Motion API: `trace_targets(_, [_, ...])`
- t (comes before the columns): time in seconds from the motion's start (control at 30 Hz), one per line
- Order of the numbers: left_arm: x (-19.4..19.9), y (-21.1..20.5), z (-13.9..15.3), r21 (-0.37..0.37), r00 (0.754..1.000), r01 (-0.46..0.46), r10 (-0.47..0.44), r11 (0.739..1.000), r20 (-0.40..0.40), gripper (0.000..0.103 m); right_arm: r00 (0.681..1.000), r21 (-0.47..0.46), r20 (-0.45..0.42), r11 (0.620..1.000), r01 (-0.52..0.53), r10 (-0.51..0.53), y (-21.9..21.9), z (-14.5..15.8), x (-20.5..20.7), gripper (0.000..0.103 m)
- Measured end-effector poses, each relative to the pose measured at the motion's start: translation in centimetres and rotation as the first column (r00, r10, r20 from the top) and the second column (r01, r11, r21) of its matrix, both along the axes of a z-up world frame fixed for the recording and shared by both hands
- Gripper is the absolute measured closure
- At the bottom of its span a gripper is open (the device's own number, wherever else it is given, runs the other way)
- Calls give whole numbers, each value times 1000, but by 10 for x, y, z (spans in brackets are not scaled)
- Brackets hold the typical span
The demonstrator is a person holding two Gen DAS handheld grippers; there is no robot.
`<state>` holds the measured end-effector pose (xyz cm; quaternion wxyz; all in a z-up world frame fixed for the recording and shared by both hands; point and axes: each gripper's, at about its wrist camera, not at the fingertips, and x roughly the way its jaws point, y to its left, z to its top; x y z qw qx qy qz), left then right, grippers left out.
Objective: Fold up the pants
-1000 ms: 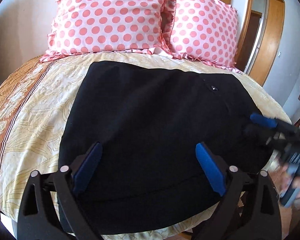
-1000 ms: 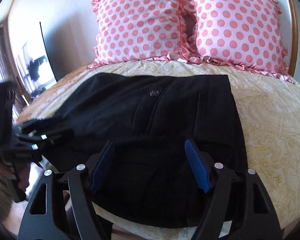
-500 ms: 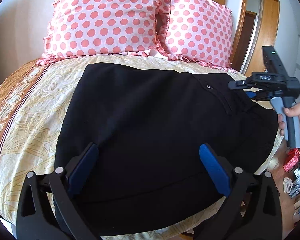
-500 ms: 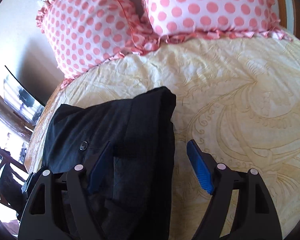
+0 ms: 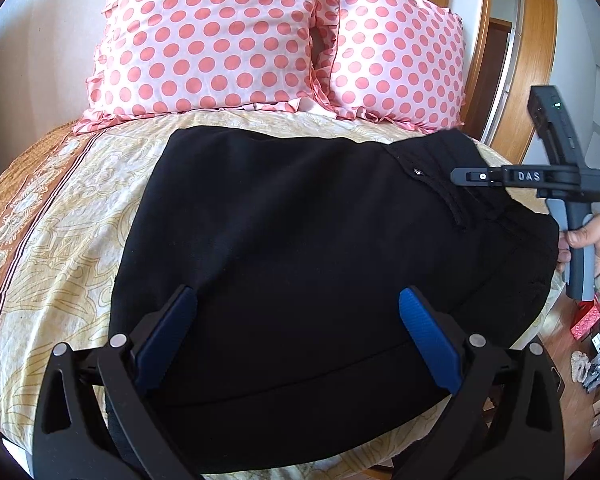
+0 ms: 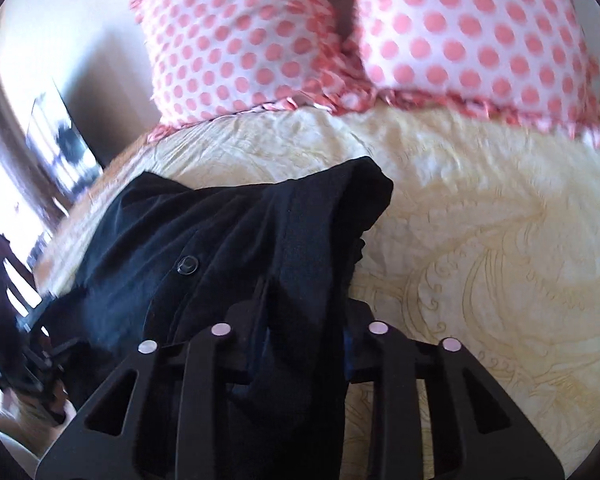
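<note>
Black pants (image 5: 300, 240) lie spread on the bed, with a small button (image 5: 417, 171) near the far right side. My left gripper (image 5: 300, 320) is open, its blue pads over the near part of the pants without holding them. My right gripper (image 6: 300, 320) is shut on the pants' waistband edge (image 6: 300, 248), with bunched fabric rising between the jaws; a button (image 6: 187, 265) shows to their left. The right gripper also shows from the side in the left wrist view (image 5: 476, 177), at the pants' right edge.
Two pink polka-dot pillows (image 5: 220, 40) stand at the head of the bed. A yellow patterned bedspread (image 6: 500, 260) covers the mattress. A wooden door frame (image 5: 484, 40) is at the right. Small items lie on the floor (image 5: 592, 360) beside the bed.
My right gripper moved to the pants' right edge, closed on the waistband and bunched it up. My left gripper stayed open over the near part of the pants.
</note>
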<state>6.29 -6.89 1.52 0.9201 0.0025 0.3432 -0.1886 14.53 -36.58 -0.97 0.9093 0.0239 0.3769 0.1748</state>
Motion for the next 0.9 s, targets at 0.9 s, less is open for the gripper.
trace_targets(0.9, [123, 81, 20, -124, 966, -125, 92, 984, -241, 17, 999, 55, 40, 998, -31, 29, -6, -4, 0, 81])
